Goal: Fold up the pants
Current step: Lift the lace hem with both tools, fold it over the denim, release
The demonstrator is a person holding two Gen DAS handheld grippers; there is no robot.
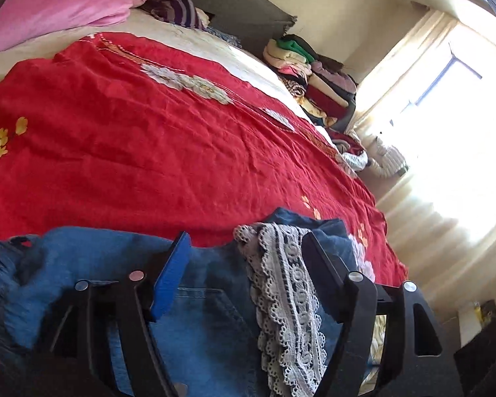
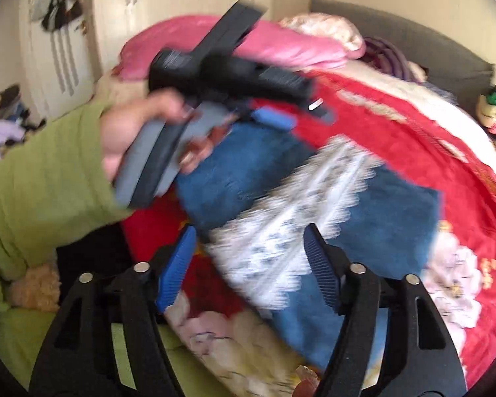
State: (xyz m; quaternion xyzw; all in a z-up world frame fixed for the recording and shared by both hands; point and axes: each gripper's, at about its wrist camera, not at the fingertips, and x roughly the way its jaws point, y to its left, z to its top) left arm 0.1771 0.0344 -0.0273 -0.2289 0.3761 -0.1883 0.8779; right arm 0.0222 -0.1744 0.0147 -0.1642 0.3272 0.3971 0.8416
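Note:
The pants are blue jeans [image 1: 208, 324] with a white lace strip [image 1: 284, 297], lying on a red bedspread [image 1: 132, 139]. In the left wrist view my left gripper [image 1: 244, 241] is open just above them, the jaws wide apart over the lace and denim. In the right wrist view the jeans [image 2: 393, 218] lie bunched with the lace strip [image 2: 297, 218] across them, blurred by motion. My right gripper [image 2: 248, 235] is open above the near edge of the jeans. The left gripper's body [image 2: 221, 76] shows there, held by a hand in a green sleeve, over the far end of the jeans.
A pink pillow [image 1: 53, 10] lies at the head of the bed. A stack of folded clothes [image 1: 314, 79] stands at the bed's far side near a bright curtained window [image 1: 446, 115]. White closet doors [image 2: 182, 6] stand behind the bed.

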